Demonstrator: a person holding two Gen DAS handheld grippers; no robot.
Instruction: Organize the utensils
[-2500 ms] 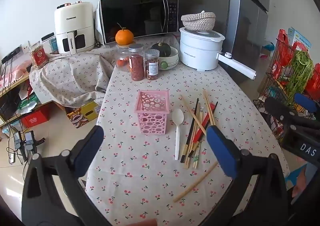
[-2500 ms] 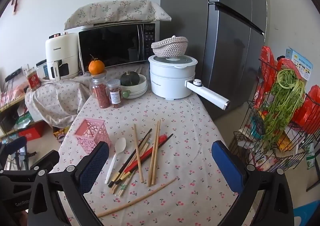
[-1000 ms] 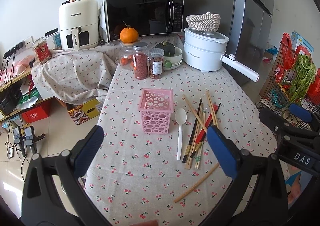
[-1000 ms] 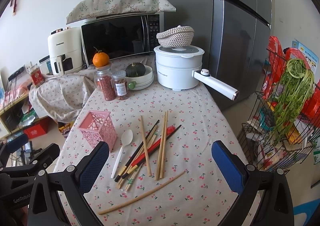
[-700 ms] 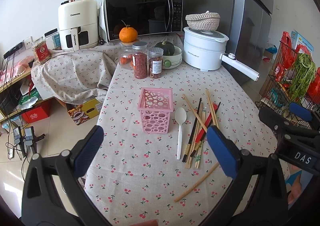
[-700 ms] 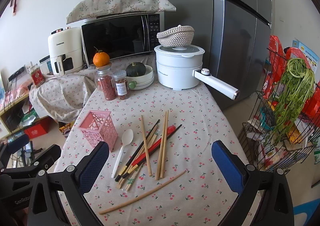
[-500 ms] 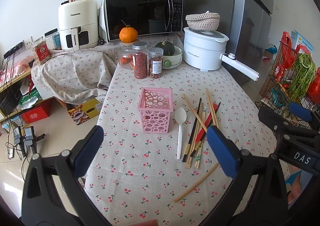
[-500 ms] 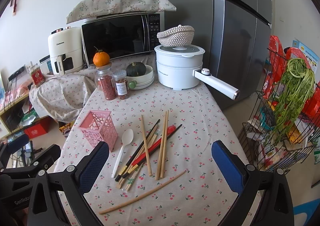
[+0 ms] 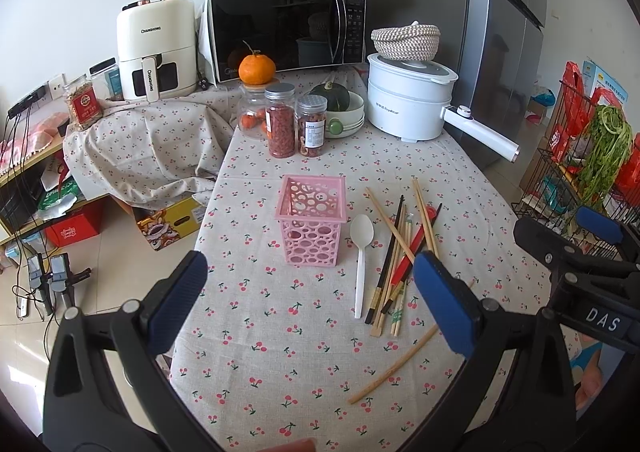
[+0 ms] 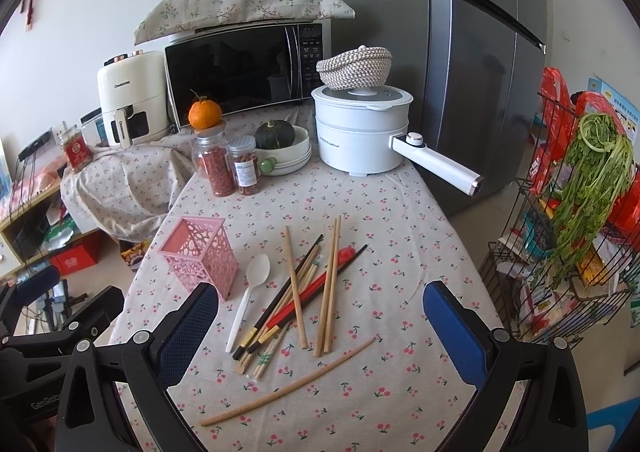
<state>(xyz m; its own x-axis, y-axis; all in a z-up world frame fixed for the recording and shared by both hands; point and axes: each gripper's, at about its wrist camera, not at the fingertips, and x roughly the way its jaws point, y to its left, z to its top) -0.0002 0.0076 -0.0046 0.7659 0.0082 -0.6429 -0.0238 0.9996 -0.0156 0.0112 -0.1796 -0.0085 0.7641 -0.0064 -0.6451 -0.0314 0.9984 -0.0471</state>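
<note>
left gripper (image 9: 310, 308) hovers over worktop (image 9: 280, 332) near edge, jaws wide apart, empty | right gripper (image 10: 320, 326) likewise, jaws spread, empty | perforated pink plastic basket (image 9: 311, 220) upright mid-worktop | white plastic spoon (image 9: 361, 252) just beside it | crossed wood, black, red chopsticks (image 9: 400, 248) right of spoon | only right view shows the chopstick pile unblocked
</note>
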